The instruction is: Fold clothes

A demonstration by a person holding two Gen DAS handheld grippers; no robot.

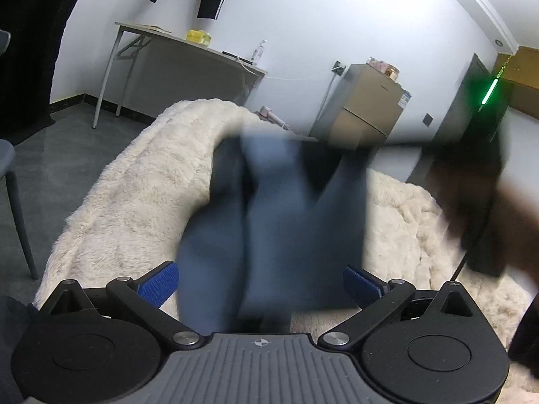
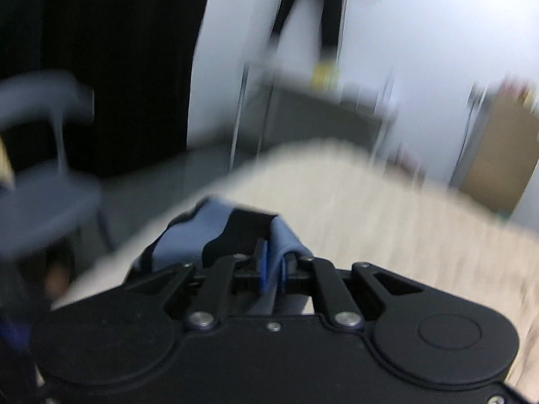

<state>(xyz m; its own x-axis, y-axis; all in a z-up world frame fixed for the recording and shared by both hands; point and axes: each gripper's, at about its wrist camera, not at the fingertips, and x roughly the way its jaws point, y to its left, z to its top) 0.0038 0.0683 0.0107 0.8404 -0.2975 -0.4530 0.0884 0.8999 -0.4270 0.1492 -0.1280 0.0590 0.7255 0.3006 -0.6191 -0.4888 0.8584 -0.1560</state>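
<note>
1. The right gripper (image 2: 273, 267) has its blue pads nearly together with a fold of the blue garment (image 1: 269, 222) pinched between them. In the right wrist view the cloth bunches just past the pads, blue with a black patch.
2. The left gripper (image 1: 261, 281) has its jaws wide apart. The garment hangs down between the blue pads (image 1: 161, 282), and I cannot see either pad pressing on it.
3. The garment is lifted above the cream fluffy blanket (image 1: 134, 202), stretched from the near edge of the left wrist view up toward the far right, where the blurred right gripper holds it.
4. Its long axis runs near to far and rises to the right. The held end points up and away; the loose end points toward the left gripper. Which end is collar or hem is too blurred to tell.
5. Risk: the right grip looks thin, catching only an edge, so a quick pull could slip the cloth free.
6. Risk: with the left jaws unclosed, the near end swings freely and could land crumpled or off the blanket's near edge.
</note>
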